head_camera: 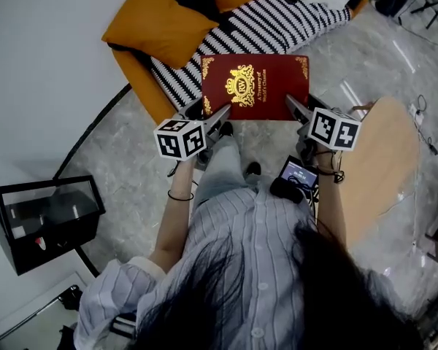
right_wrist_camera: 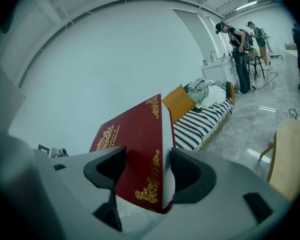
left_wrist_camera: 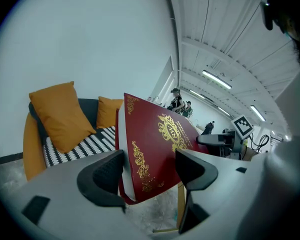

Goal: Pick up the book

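left gripper (left_wrist_camera: 149, 166) and right gripper (right_wrist_camera: 142, 171) both clamp one red book (head_camera: 254, 86).

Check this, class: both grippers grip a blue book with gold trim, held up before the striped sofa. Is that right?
No: the book is red, not blue, as the head view shows. The left gripper and right gripper both grip it before the striped sofa.

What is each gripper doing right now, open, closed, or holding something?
The left gripper is closed on the book, at its near left corner.
The right gripper is closed on the same book, at its near right corner.
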`<state>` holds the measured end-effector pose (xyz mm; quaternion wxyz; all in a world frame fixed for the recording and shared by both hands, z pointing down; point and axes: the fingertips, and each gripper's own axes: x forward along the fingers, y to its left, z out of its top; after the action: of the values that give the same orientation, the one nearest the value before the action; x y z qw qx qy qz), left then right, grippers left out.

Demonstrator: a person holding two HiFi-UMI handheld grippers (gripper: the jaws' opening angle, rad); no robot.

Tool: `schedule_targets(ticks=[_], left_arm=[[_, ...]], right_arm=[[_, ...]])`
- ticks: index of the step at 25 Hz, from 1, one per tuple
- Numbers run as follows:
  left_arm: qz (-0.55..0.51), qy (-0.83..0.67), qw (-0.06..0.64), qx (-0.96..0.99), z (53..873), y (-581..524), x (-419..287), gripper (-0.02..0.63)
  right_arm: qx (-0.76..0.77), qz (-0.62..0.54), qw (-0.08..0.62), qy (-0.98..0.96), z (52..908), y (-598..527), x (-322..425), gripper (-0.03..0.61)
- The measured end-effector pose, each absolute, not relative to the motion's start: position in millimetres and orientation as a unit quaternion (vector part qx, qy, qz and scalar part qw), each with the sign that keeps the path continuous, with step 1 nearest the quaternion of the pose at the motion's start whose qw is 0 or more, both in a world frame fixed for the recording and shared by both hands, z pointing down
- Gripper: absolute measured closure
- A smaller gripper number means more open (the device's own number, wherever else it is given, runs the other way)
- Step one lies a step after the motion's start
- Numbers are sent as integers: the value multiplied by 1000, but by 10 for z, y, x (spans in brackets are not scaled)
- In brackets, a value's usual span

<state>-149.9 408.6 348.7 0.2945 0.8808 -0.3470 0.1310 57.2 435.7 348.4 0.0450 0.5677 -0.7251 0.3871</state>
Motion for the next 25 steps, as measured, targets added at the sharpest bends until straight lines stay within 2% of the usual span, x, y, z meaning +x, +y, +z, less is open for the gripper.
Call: schedule_targets(ticks=[9, 25], left_arm=[[142, -356, 287, 878, 3464, 4446, -1543, 290], [147, -344, 276, 885, 3377, 4463, -1452, 290]], right_arm=[[560, 387, 37, -731, 3499, 4691, 522, 281], [571, 383, 18, -726, 3439, 4772, 606, 281]])
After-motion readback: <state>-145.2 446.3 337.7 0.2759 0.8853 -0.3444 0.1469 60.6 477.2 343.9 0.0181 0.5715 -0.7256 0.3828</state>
